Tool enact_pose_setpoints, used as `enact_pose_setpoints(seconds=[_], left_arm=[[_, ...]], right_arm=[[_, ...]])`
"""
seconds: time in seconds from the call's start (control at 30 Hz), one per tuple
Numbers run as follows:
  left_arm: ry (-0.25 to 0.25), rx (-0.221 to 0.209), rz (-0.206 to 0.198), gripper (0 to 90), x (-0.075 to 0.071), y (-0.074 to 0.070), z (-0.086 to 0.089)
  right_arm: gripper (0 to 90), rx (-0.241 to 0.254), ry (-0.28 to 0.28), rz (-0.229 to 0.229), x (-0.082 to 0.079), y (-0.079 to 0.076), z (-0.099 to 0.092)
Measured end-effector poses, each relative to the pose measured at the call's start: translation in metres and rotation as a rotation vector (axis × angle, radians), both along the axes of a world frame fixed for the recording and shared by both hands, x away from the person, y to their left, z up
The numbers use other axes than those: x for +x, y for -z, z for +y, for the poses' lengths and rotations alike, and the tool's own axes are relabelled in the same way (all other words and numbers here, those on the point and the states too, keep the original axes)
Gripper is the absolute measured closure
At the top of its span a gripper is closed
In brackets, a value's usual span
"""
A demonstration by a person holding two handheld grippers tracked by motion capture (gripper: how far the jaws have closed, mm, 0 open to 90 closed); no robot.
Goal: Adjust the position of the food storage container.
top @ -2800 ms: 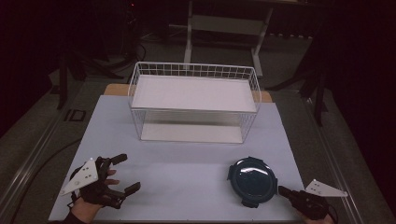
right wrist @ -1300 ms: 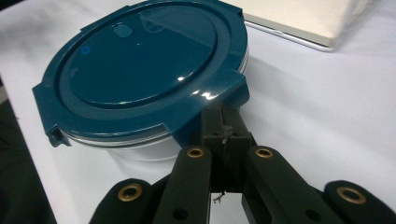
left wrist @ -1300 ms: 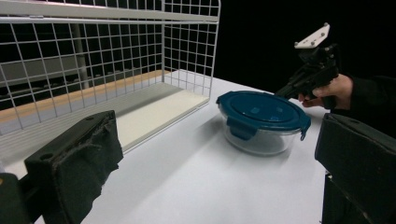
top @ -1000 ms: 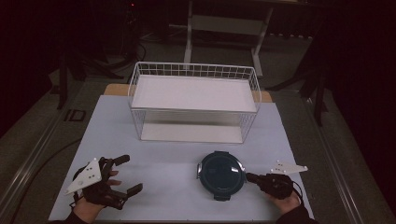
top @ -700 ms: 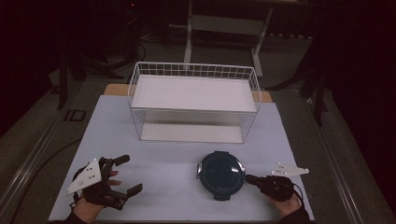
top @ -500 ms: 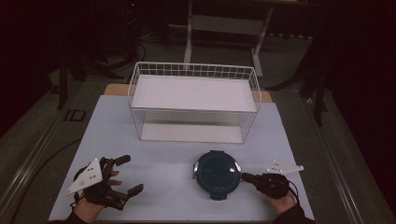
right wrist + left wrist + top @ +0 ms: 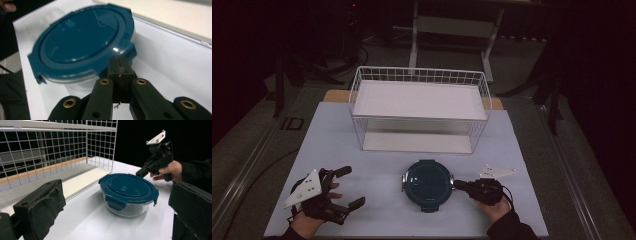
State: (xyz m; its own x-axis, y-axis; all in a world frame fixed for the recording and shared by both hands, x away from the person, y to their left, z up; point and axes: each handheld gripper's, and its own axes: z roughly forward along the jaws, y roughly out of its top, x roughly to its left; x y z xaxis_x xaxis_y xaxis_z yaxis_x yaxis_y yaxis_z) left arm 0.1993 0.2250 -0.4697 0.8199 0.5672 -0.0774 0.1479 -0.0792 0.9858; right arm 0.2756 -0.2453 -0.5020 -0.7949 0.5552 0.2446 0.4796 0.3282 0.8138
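**Round container at the table's near edge, wire basket behind it**

A glass container (image 7: 428,185) with a dark blue clip-on lid (image 7: 126,186) sits on the white table (image 7: 377,165), near the front edge and a little right of centre. The right gripper (image 7: 460,185) lies just beside its right rim, jaws pressed together with nothing between them; in the right gripper view their tips (image 7: 120,68) meet the lid's edge by a clip tab, though actual contact is hard to judge. The left gripper (image 7: 346,187) rests well apart at the front left, jaws spread wide and empty, aimed toward the container. Behind the container stands a white wire basket (image 7: 419,80) holding a pale flat board (image 7: 419,100); its front wall is near the container but not touching. Dark floor and stand legs (image 7: 414,30) surround the table.
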Motion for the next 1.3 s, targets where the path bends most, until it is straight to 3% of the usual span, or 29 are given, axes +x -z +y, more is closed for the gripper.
enact_pose_setpoints(seconds=[0.1, 0.2, 0.47, 0.67, 0.83, 1.1, 1.17, 1.3], left_arm=[[-0.003, -0.006, 0.004, 0.5, 0.000, 0.000, 0.001], [-0.002, -0.004, 0.002, 0.5, 0.000, 0.000, 0.001], [0.001, 0.006, 0.003, 0.5, 0.000, 0.001, -0.002], [0.000, 0.007, 0.003, 0.5, 0.000, 0.001, -0.001], [0.001, 0.006, 0.002, 0.5, 0.000, 0.001, -0.001], [0.007, 0.012, 0.002, 0.5, 0.001, 0.001, -0.002], [0.006, 0.010, 0.003, 0.5, 0.001, 0.001, -0.002], [0.006, 0.011, 0.004, 0.5, 0.001, 0.001, -0.002]], right_arm=[[90.0, 0.000, -0.003, -0.038, -0.009, -0.008, 0.003], [90.0, 0.016, -0.035, -0.046, -0.021, -0.015, 0.008], [90.0, 0.051, -0.166, 0.024, -0.048, -0.008, 0.033], [90.0, 0.026, -0.242, 0.055, -0.056, 0.002, 0.052], [90.0, -0.011, -0.258, 0.076, -0.056, 0.011, 0.059], [90.0, -0.029, -0.266, 0.042, -0.049, 0.011, 0.062], [90.0, -0.014, -0.264, 0.047, -0.045, 0.011, 0.063], [90.0, -0.023, -0.289, 0.013, -0.039, 0.007, 0.073]])
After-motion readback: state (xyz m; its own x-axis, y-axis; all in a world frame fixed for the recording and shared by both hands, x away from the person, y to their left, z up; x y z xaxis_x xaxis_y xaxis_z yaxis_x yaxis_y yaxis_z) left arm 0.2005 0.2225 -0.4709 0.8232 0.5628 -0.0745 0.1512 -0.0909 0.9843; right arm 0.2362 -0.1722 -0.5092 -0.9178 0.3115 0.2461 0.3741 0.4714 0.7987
